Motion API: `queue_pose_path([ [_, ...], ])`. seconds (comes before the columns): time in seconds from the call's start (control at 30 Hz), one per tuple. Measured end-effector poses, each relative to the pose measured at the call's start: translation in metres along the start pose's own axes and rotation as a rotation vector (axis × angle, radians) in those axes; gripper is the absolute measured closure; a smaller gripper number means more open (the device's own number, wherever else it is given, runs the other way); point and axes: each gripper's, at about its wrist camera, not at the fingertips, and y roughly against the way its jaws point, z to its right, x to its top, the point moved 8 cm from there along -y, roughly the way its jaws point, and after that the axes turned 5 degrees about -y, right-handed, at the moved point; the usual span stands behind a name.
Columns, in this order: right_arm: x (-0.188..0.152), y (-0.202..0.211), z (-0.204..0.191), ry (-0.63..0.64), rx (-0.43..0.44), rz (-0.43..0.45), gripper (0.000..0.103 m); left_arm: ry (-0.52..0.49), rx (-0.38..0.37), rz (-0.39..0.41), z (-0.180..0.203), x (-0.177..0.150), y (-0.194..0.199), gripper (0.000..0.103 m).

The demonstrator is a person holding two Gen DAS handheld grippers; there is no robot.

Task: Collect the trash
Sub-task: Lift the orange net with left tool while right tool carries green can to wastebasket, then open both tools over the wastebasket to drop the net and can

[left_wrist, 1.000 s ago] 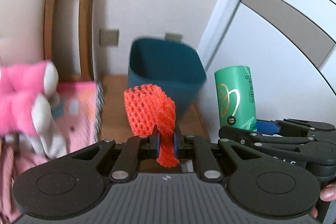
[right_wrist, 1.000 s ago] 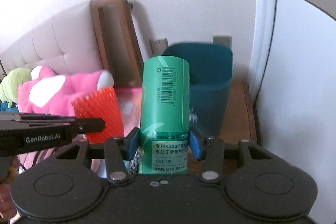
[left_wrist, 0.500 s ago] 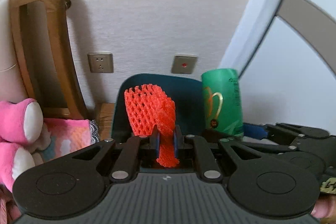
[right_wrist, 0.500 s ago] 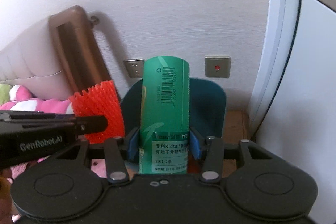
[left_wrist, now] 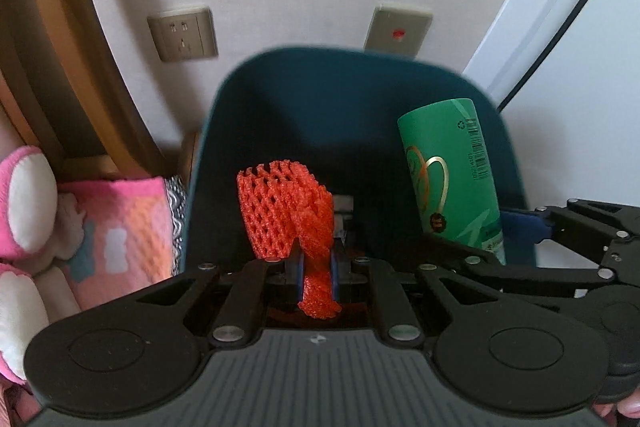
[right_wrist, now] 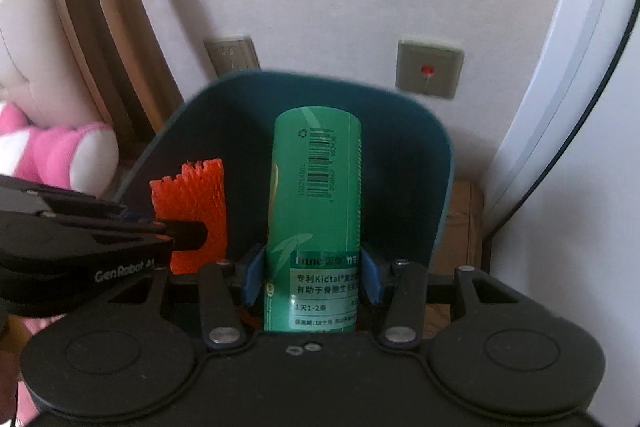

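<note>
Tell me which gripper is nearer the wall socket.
Left, as far as I can judge. The left gripper sits on the wall socket side of the bin; the right gripper is farther across.

A home bedroom: padded headboard (right_wrist: 16, 59), pink plush toy (right_wrist: 60, 155), wall socket (left_wrist: 183, 34).

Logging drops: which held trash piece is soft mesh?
The orange foam net, pinched in the left gripper; the right gripper holds a rigid green canister.

The teal bin's (left_wrist: 400, 99) floor is hidden behind both held items; its rim is blurred.
</note>
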Motion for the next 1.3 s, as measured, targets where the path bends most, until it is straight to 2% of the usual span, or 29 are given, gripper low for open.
queue_pose_path([
  [0.33, -0.008, -0.012, 0.008, -0.009, 0.020, -0.036, 0.054, 0.060, -0.029, -0.097, -0.005, -0.007, -0.033, 0.090],
  [0.43, -0.004, -0.015, 0.012, -0.025, 0.028, -0.032, 0.054, 0.099, -0.054, -0.110, -0.006, -0.008, -0.035, 0.082],
  [0.47, -0.004, -0.013, 0.013, -0.033, 0.030, -0.030, 0.054, 0.110, -0.059, -0.108, -0.007, -0.008, -0.034, 0.075],
  [0.6, -0.001, -0.007, 0.016, -0.054, 0.043, -0.015, 0.050, 0.125, -0.083, -0.084, -0.009, -0.008, -0.028, 0.067],
  [0.73, 0.004, 0.009, 0.014, -0.069, 0.066, 0.012, 0.048, 0.142, -0.114, -0.039, -0.009, -0.006, -0.009, 0.060],
  [0.8, 0.005, 0.022, 0.012, -0.071, 0.074, 0.039, 0.044, 0.148, -0.131, -0.012, -0.009, -0.005, 0.004, 0.050],
  [0.83, 0.006, 0.029, 0.010, -0.065, 0.078, 0.056, 0.044, 0.150, -0.135, 0.005, -0.010, -0.005, 0.011, 0.049],
  [0.9, 0.003, 0.044, 0.006, -0.053, 0.085, 0.079, 0.043, 0.153, -0.138, 0.031, -0.010, -0.006, 0.026, 0.049],
  [1.07, -0.005, 0.076, -0.004, -0.066, 0.104, 0.126, 0.043, 0.087, -0.102, 0.110, -0.008, -0.016, 0.071, 0.048],
  [1.3, -0.029, 0.125, -0.021, -0.077, 0.139, 0.180, 0.041, -0.007, -0.067, 0.206, 0.000, -0.046, 0.139, 0.048],
])
